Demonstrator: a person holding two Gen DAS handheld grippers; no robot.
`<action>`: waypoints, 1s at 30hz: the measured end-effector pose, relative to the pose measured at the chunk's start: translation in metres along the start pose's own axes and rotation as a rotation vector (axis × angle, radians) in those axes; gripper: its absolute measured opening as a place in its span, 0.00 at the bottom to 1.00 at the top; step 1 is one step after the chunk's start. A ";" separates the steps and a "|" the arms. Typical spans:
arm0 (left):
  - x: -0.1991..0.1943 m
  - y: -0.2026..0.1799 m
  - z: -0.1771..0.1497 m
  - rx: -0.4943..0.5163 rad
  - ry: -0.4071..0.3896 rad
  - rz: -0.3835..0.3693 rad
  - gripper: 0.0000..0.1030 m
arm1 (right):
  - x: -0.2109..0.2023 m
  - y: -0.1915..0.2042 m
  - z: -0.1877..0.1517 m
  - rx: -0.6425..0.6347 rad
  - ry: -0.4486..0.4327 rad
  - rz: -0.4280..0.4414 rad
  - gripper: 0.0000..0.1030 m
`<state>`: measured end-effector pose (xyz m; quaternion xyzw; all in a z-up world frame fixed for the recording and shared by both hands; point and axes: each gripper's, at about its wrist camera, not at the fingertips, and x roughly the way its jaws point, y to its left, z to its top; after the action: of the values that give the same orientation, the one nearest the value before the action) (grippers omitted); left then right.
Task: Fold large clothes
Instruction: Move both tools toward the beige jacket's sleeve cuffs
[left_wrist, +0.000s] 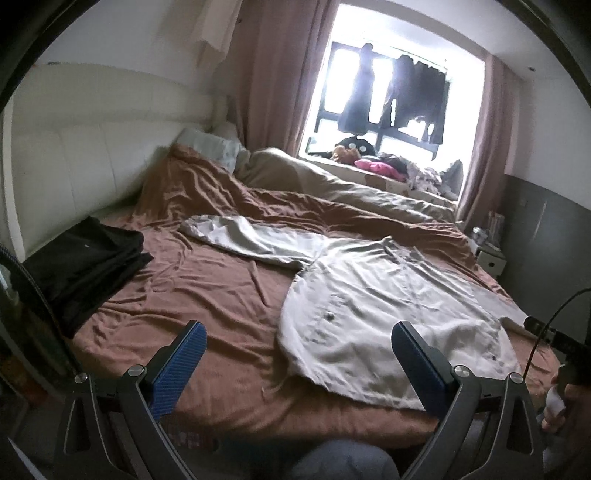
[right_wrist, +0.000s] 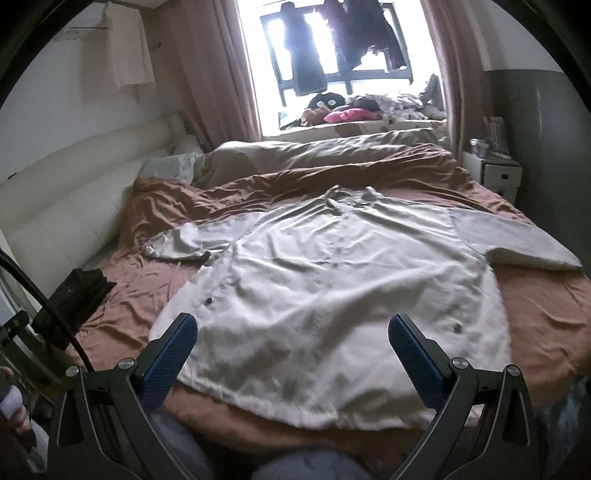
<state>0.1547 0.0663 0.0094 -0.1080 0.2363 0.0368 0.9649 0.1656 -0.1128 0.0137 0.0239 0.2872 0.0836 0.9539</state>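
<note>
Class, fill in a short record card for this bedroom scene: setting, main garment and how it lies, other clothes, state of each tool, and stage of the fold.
setting: bed with brown sheet, window behind
main garment: pale shirt, spread flat, collar toward the window, both sleeves out
other clothes: dark folded pile on the bed, to the shirt's left
left tool: open, above the bed's near edge, holding nothing
right tool: open, above the shirt's hem, holding nothing
stage: no fold made yet
</note>
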 end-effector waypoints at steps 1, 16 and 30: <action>0.009 0.003 0.006 -0.002 0.005 0.004 0.98 | 0.007 0.001 0.002 0.000 0.003 0.003 1.00; 0.144 0.047 0.074 -0.037 0.094 0.022 0.84 | 0.160 0.012 0.059 0.069 0.069 0.086 0.95; 0.278 0.101 0.113 -0.085 0.196 0.028 0.68 | 0.287 0.032 0.093 0.135 0.174 0.106 0.77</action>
<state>0.4395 0.1953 -0.0412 -0.1487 0.3292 0.0495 0.9312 0.4475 -0.0315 -0.0620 0.0960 0.3720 0.1163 0.9159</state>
